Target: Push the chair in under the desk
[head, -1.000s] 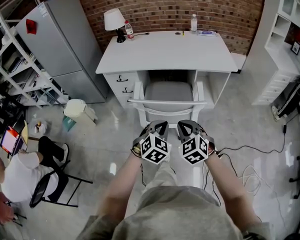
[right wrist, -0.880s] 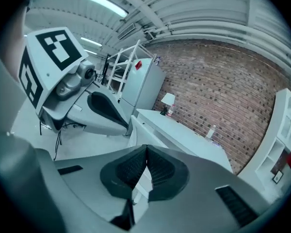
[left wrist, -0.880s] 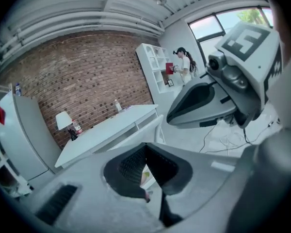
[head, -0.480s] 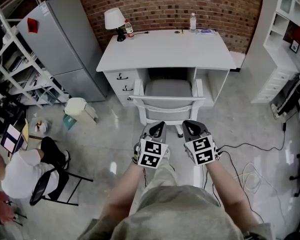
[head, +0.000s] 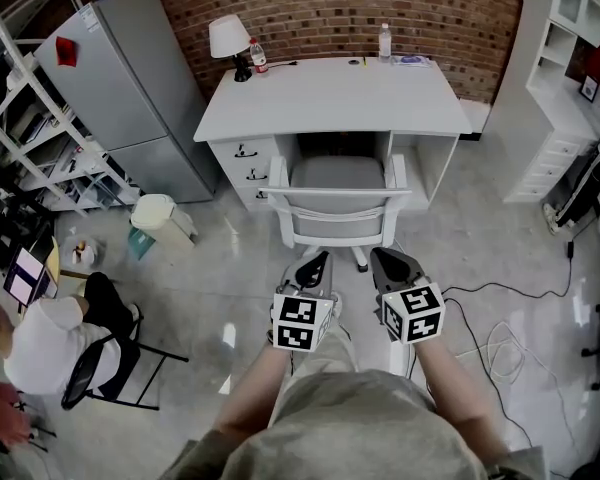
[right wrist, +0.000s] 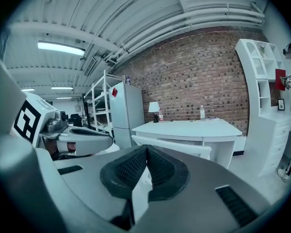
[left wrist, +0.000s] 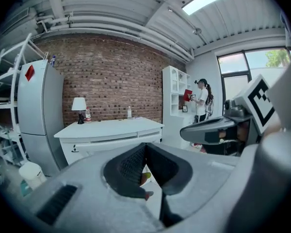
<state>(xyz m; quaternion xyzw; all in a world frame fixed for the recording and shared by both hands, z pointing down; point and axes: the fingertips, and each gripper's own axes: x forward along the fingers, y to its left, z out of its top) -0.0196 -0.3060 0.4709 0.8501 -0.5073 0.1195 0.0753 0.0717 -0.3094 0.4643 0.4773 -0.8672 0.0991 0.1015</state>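
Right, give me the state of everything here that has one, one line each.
chair: seat in the kneehole of the desk, backrest out in front.
desk drawers: closed.
left gripper: shut, empty, clear of the chair.
right gripper: shut, empty, clear of the chair.
lamp: upright on the desk.
fridge: doors closed.
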